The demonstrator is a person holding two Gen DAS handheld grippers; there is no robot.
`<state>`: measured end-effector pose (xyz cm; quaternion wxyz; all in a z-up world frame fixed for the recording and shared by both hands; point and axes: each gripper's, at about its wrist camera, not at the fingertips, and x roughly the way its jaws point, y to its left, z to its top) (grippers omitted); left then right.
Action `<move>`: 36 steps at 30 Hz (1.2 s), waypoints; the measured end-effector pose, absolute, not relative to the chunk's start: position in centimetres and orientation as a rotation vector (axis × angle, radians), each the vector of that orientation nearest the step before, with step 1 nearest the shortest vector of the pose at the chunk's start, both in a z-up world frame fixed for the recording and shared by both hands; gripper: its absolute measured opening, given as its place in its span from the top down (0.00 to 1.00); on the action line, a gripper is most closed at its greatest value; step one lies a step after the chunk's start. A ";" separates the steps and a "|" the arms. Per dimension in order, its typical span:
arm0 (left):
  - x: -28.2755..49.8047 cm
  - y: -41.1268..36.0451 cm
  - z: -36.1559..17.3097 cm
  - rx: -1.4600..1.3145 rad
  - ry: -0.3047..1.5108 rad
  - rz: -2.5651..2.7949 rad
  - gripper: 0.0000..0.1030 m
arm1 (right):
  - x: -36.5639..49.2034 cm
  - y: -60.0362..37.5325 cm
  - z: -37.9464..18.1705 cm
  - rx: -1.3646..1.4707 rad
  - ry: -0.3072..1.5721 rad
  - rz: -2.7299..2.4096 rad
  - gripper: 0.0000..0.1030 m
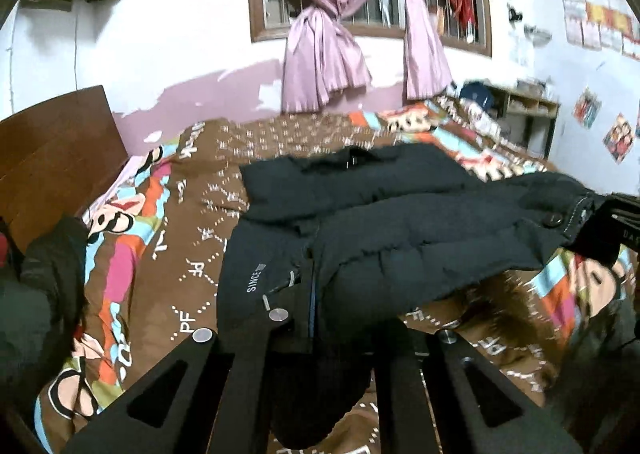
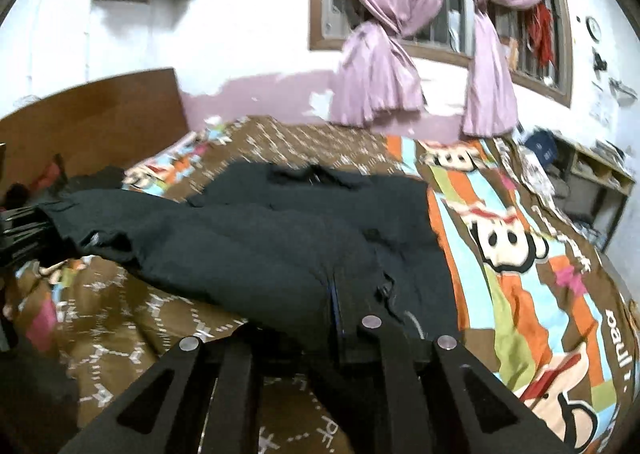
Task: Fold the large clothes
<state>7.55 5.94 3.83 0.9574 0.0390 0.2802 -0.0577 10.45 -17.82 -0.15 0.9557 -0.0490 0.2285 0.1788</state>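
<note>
A dark padded jacket (image 1: 380,230) (image 2: 260,238) lies across the bed, its collar toward the window wall. Its near edge is lifted off the cover. In the left wrist view my left gripper (image 1: 324,338) is shut on the jacket's hem beside the zip, with fabric hanging down between the fingers. At that view's right edge, my right gripper (image 1: 608,226) pinches the hem's other end near a button. In the right wrist view my right gripper (image 2: 316,342) is shut on dark fabric, and my left gripper (image 2: 20,222) shows at the far left edge with the jacket stretched between them.
The bed has a brown cover with bright cartoon stripes (image 1: 168,254) (image 2: 520,254). A wooden headboard (image 1: 52,158) (image 2: 92,126) stands at the left with other dark clothes (image 1: 52,274) piled by it. Pink curtains (image 1: 324,54) hang at the window, and a low shelf (image 2: 600,182) stands at the right.
</note>
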 end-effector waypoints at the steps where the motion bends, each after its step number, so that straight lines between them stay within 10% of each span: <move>1: 6.9 6.2 4.7 0.079 0.555 -0.119 0.94 | 9.6 -17.8 0.4 -0.108 0.449 0.381 0.90; 16: 0.5 6.8 10.8 0.125 0.584 -0.209 0.95 | 3.1 -17.8 6.2 -0.110 0.362 0.512 0.90; 36: 20.4 7.8 8.3 0.255 0.621 -0.132 0.95 | 22.5 -15.6 4.8 -0.207 0.324 0.378 0.90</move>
